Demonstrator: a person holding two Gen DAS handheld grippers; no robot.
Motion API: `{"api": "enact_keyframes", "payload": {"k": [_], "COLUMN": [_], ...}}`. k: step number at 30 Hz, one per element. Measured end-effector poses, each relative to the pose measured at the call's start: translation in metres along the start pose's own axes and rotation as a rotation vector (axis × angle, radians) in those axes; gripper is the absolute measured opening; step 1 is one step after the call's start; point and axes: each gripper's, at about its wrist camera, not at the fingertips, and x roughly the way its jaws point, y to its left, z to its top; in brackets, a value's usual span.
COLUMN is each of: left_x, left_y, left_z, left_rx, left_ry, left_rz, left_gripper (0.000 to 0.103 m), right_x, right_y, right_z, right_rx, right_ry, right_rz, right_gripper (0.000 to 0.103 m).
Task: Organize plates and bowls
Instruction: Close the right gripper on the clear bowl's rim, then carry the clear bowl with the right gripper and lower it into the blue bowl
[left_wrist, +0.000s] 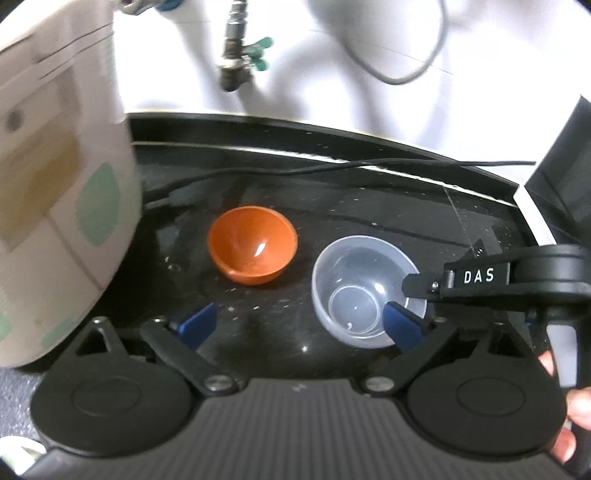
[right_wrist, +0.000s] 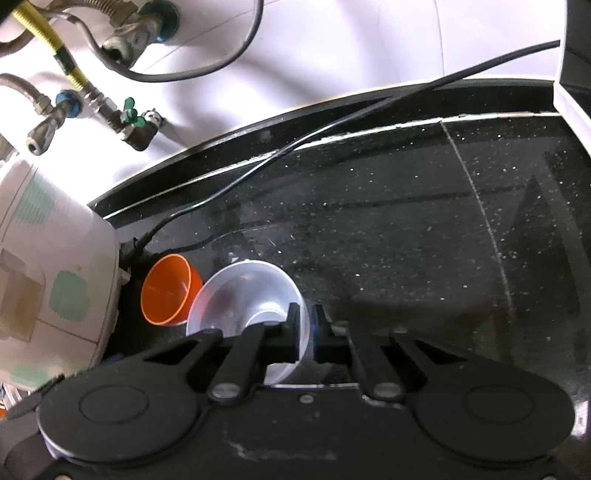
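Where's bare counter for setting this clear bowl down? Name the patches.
Free: the black counter right of the clear bowl, out to the seam line. Crowded: left, where the orange bowl sits near the rice cooker.

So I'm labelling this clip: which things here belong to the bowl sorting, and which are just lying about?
Job:
- clear bowl, rim pinched by the right hand-held gripper
- orange bowl
- left hand-held gripper, open

Lying about:
- rice cooker
- black cable
- valves
- countertop
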Motion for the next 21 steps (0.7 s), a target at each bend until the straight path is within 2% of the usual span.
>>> {"api": "enact_keyframes", "payload": {"k": [1, 3, 6, 14, 16, 18, 19, 21], "left_x": [0.002, 0.006, 0.013, 0.022, 0.025, 0.028, 0.029, 0.03], "left_y": [-0.004, -0.011, -0.016, -0.01, -0.01, -0.011, -0.012, -0.014], "left_z": [0.0, -0.001, -0.002, 0.0, 0.001, 0.002, 0.003, 0.002], "left_rx": [0.014, 0.036, 0.045, -0.014, -0.017, -0.02, -0.019, -0.005], "left_ry": [0.003, 0.015, 0.038, 0.057, 0.061, 0.078, 0.083, 0.085], "left_rz": [-0.001, -0.008, -0.012, -0.021, -0.031, -0.044, -0.049, -0.054], "left_gripper": [0.088, 0.074, 0.058, 0.055, 0.048, 0.036, 0.033, 0.021], "right_x": [-0.001, -0.004, -0.005, 0.0, 0.0, 0.001, 0.001, 0.001], "right_y": [-0.001, -0.004, -0.008, -0.01, -0.01, -0.01, -0.009, -0.008], "right_z": [0.0, 0.0, 0.0, -0.003, -0.002, -0.001, -0.001, -0.002], "right_rx": [-0.005, -0.004, 0.006, 0.021, 0.024, 0.028, 0.032, 0.035], "right_ry": [0.002, 0.006, 0.008, 0.012, 0.008, 0.004, 0.001, -0.011], "right_rz": [0.001, 0.004, 0.002, -0.008, -0.006, -0.004, 0.0, 0.002], "right_gripper": [0.006, 0.006, 0.006, 0.011, 0.012, 0.012, 0.012, 0.012]}}
